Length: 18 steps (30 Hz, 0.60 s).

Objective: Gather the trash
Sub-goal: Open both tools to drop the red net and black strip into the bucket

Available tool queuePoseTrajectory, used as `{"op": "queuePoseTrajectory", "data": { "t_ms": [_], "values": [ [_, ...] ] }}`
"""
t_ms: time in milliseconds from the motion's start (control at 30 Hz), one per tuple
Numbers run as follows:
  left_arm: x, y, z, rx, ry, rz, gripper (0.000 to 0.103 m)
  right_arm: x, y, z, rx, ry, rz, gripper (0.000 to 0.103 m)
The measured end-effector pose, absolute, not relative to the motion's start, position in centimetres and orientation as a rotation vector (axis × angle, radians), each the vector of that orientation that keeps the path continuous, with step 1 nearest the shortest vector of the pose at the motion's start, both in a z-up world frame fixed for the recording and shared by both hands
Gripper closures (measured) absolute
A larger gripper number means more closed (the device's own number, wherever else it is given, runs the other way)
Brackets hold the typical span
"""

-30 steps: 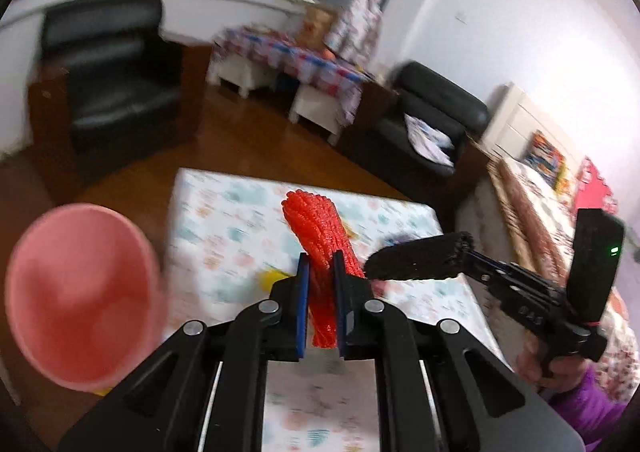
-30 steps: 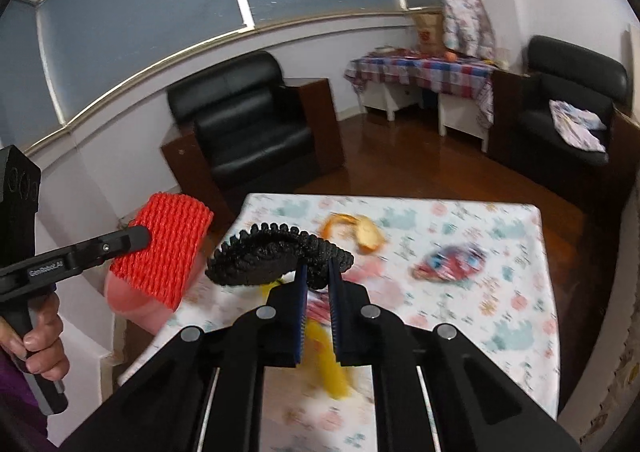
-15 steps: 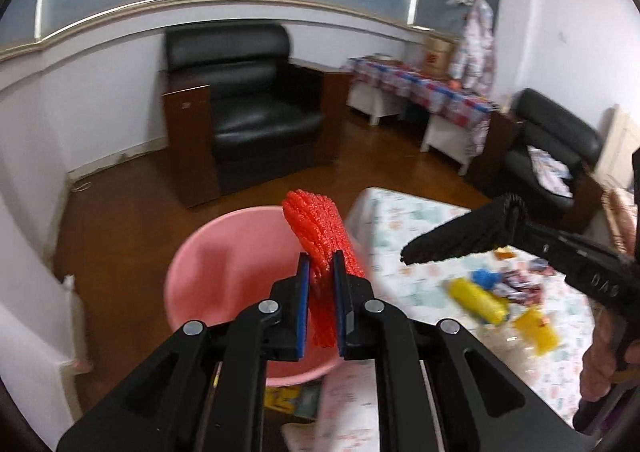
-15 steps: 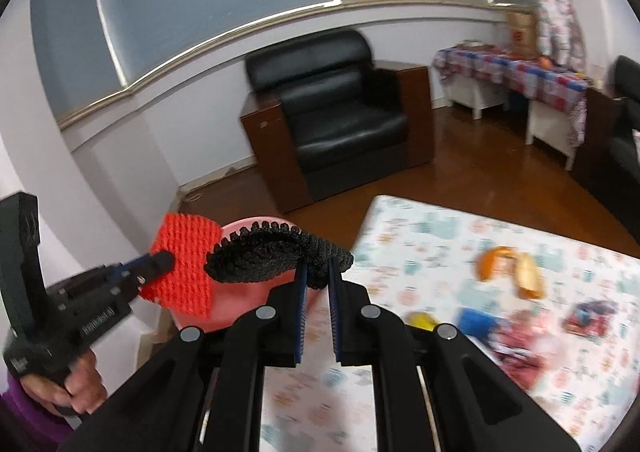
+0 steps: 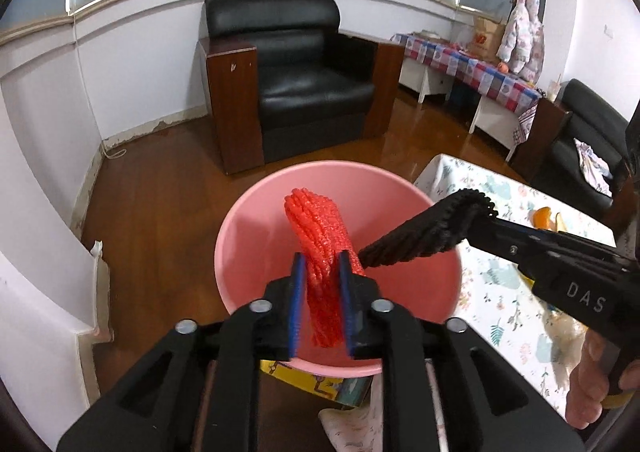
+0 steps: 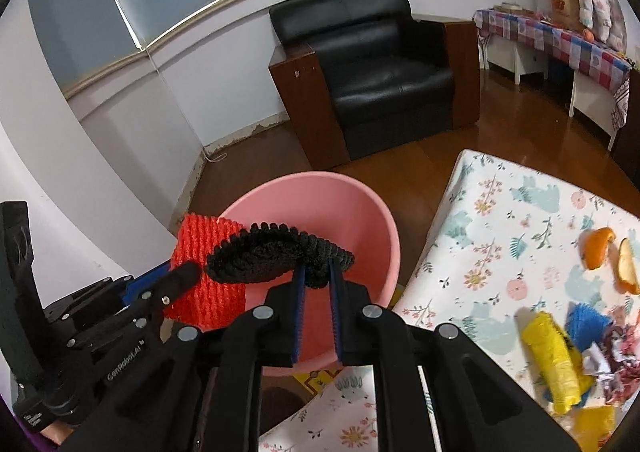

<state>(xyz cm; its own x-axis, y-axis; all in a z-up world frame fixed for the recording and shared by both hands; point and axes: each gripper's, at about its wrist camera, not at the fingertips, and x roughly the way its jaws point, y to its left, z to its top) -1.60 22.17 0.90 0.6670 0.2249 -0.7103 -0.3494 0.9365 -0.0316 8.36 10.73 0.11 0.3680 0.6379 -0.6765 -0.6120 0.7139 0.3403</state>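
Red foam netting point(image 5: 320, 252) sits pinched in our left claw point(image 5: 320, 272) at the centre of the left wrist view, held over the pink basin point(image 5: 248, 252); its lower end hangs down between the blue pads. Our right claw point(image 6: 317, 272) grips black foam netting point(image 6: 276, 256) over the same basin, whose near rim both claws hide. At the right edge of the right wrist view, orange peel point(image 6: 598, 252), a yellow piece point(image 6: 554, 356) and blurred wrappers lie on the patterned table point(image 6: 500, 252), partly cut off.
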Motion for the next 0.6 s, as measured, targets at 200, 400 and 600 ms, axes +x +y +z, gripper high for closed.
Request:
{"op": "queuePoseTrajectory", "data": {
  "t_ms": [200,400,600],
  "values": [
    [-1.4,22.7,0.8,-0.176,0.77,0.331,0.064,8.2,11.0,-0.9,0.009,0.873,0.807,0.067],
    [-1.8,22.5,1.3,-0.158,0.74,0.332,0.063,8.3,10.3,-0.8,0.007,0.858,0.801,0.061],
    [-2.3,20.9,2.5,-0.161,0.7,0.277,0.063,6.7,8.1,1.1,0.006,0.791,0.772,0.056]
  ]
}}
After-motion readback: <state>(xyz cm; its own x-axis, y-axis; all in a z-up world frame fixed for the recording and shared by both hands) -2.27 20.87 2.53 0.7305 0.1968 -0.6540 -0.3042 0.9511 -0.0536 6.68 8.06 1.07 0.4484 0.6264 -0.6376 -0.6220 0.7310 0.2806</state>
